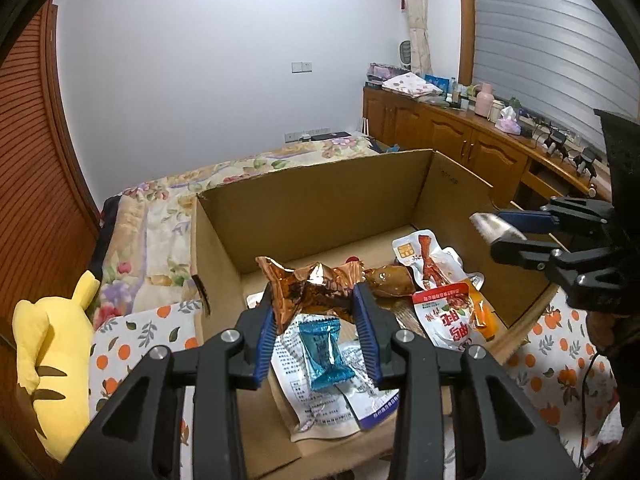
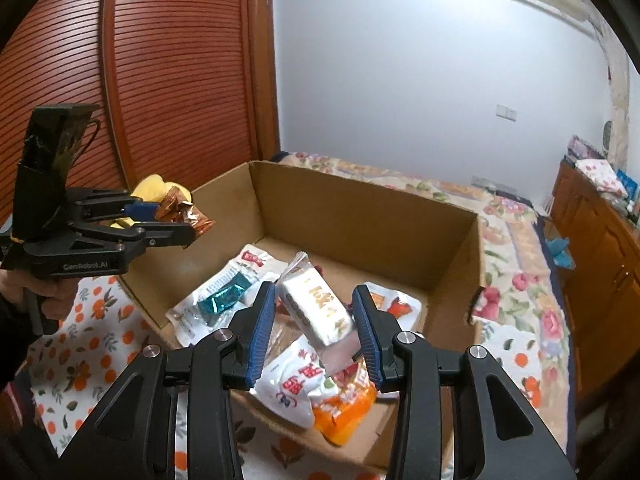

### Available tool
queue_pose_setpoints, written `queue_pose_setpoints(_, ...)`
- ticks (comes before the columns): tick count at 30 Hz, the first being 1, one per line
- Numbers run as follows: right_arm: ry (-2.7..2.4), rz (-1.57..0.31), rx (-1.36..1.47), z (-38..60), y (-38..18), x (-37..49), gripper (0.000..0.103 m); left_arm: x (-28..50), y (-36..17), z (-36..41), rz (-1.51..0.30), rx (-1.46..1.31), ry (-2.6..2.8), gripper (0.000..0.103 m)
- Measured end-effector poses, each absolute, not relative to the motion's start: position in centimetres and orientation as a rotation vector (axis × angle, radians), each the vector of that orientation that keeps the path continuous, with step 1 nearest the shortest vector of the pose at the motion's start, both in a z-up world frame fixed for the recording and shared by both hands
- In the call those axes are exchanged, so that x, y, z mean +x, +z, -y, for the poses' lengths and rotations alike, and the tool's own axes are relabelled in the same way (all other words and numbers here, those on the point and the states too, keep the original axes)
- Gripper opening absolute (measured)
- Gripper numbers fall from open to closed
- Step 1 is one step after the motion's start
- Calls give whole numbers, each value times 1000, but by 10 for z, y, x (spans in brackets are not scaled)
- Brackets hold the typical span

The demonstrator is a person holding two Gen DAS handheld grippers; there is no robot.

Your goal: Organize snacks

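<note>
Home bedroom: bed (image 1: 168, 200), wardrobe (image 2: 120, 60).

box (image 1: 320, 208): I see plain brown cardboard
wrapper (image 1: 308, 286): shiny copper foil
candy (image 1: 322, 354): teal-blue
cloth (image 2: 92, 344): white, orange fruit print
plush toy (image 1: 52, 360): yellow, brown stripes
finger pads (image 2: 262, 332): blue, ribbed

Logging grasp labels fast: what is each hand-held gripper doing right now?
Left hand-held gripper: shut on the copper foil snack packet, above the cardboard box.
Right hand-held gripper: shut on the white snack pack, over the box.
</note>
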State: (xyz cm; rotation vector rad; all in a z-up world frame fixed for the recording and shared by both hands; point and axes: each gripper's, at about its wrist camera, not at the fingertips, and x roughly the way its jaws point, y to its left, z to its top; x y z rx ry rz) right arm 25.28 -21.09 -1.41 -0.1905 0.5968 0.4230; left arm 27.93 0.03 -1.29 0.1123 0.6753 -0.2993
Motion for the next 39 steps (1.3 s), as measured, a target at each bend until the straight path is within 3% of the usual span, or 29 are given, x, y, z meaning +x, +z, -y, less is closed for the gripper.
queue_pose_setpoints(20, 487, -664, -162, 164, -37, 285, 44, 287, -11, -14, -647, 64, -257, 52)
queue_pose_setpoints(24, 475, -664, -165, 160, -38, 286, 55, 285, -14, -18, -651, 60, -251, 52)
queue_pose_setpoints(39, 378, -608, -113, 187, -15, 253, 58, 244, -6, -19, -635, 60, -227, 54)
